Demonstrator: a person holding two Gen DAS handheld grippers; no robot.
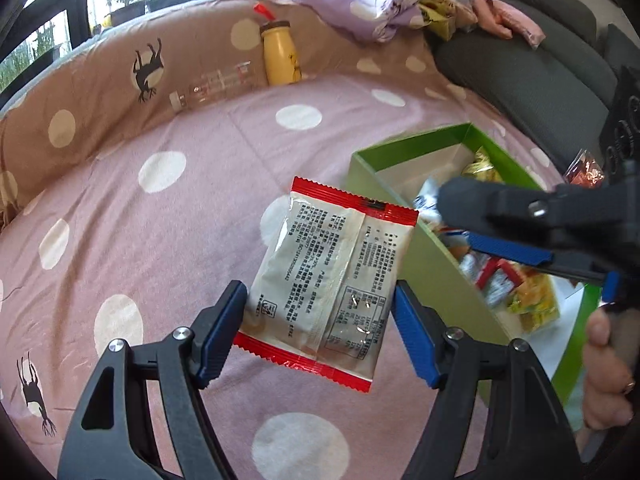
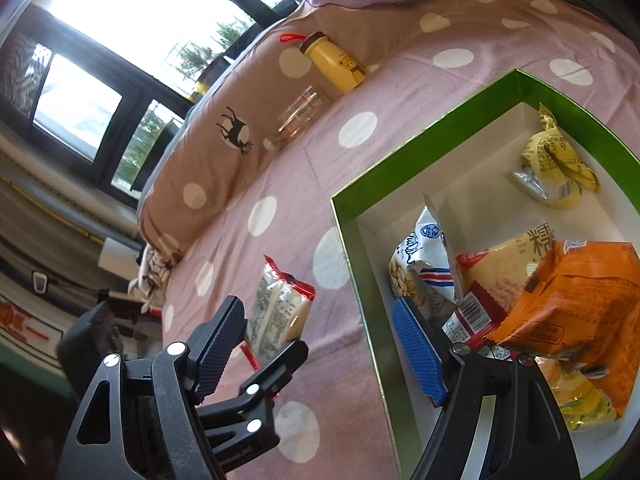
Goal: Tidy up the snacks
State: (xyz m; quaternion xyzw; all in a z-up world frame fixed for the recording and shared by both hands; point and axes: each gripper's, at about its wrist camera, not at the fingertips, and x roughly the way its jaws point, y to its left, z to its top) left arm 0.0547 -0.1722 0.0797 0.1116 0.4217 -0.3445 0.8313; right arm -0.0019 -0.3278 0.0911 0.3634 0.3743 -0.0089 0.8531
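Blue-padded left gripper (image 1: 318, 330) is clamping a red-edged snack packet (image 1: 326, 286) by its two sides, holding it up over the pink dotted bedspread (image 1: 160, 220) just beside the green box (image 1: 436, 280). Right gripper (image 2: 328, 350) is hanging with jaws apart and nothing between them, straddling the box's near-left wall. Further back, a yellow bottle (image 1: 280, 56) is leaning on the brown pillow (image 1: 100, 92).

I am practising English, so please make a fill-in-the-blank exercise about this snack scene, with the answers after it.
1. The left gripper grips a snack packet with ____ sealed ends.
2. The box that holds the other snacks is ____ on its rim.
3. The bottle with the brown cap is ____.

Answers: red; green; yellow
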